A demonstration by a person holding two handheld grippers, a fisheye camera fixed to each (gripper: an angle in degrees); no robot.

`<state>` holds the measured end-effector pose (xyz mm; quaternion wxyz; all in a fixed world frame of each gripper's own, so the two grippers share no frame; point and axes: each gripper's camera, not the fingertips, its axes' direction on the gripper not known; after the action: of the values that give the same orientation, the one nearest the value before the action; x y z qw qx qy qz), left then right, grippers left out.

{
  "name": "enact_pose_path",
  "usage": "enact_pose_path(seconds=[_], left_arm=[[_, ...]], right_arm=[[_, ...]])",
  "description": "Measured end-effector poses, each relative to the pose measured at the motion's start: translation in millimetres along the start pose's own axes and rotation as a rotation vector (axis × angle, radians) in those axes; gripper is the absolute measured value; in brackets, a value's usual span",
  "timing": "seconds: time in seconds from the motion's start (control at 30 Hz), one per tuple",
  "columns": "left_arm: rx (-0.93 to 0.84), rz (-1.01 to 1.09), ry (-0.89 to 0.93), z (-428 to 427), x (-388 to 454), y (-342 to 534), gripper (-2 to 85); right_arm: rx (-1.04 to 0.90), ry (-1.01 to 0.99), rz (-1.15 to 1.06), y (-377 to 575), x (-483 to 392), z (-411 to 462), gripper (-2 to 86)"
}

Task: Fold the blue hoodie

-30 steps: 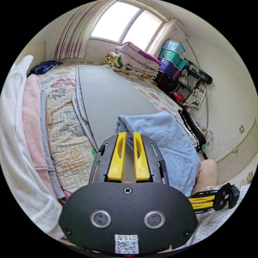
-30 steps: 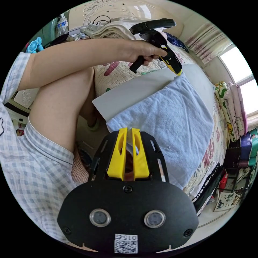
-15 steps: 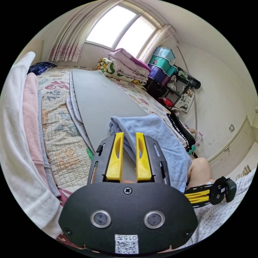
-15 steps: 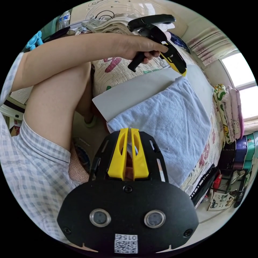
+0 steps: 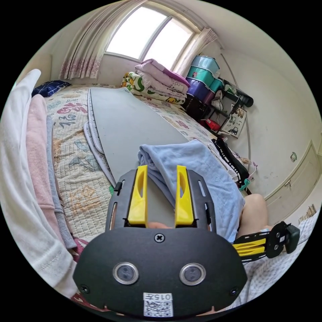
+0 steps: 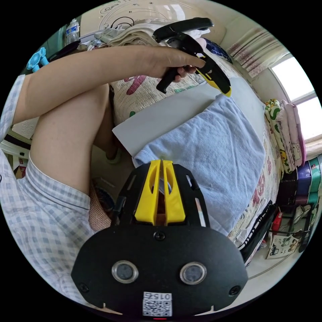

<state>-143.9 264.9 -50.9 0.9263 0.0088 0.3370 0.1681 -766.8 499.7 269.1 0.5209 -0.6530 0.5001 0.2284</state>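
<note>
Folded light-blue fleece hoodie (image 6: 214, 151) lying on grey flat board (image 5: 127, 124) atop quilted patterned bed cover (image 5: 77, 161). Left gripper (image 5: 161, 174) at hoodie's far corner, yellow fingers (image 5: 138, 194) spread wide, gripping nothing. Right gripper (image 6: 162, 167) pinched tight on hoodie's near corner.

the hoodie (image 6: 214, 151) is soft blue cloth with a nubby, towel-like nap. the board (image 5: 130, 124) under it looks smooth and matt grey, perhaps plastic. the fingers (image 5: 138, 194) are glossy yellow plastic on matt black bodies. the bed (image 5: 77, 174) cover is quilted cloth.
</note>
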Motion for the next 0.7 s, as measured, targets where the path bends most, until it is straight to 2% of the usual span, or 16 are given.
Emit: enact_pose_path(seconds=[0.13,0.2,0.27,0.47,0.7], left_arm=[[-0.031,-0.066,0.051,14.5,-13.3,-6.0,14.3],[-0.045,-0.092,0.08,21.6,-18.1,-9.4,15.1],[-0.069,-0.118,0.085,31.4,-22.9,-15.2,16.5],[-0.091,-0.155,0.011,45.4,-28.1,-32.6,19.9],[-0.083,-0.173,0.056,48.7,-40.2,-44.8,19.4]], right_arm=[[0.023,-0.109,0.11,-29.1,48.0,-36.5,1.0],[0.092,-0.238,0.203,-34.7,85.5,-60.5,1.0],[0.251,-0.339,0.358,-35.2,148.6,-101.2,1.7],[0.443,-0.365,0.705,-50.0,314.6,-163.3,8.3],[0.359,-0.228,0.871,-111.3,424.5,-175.8,14.5]])
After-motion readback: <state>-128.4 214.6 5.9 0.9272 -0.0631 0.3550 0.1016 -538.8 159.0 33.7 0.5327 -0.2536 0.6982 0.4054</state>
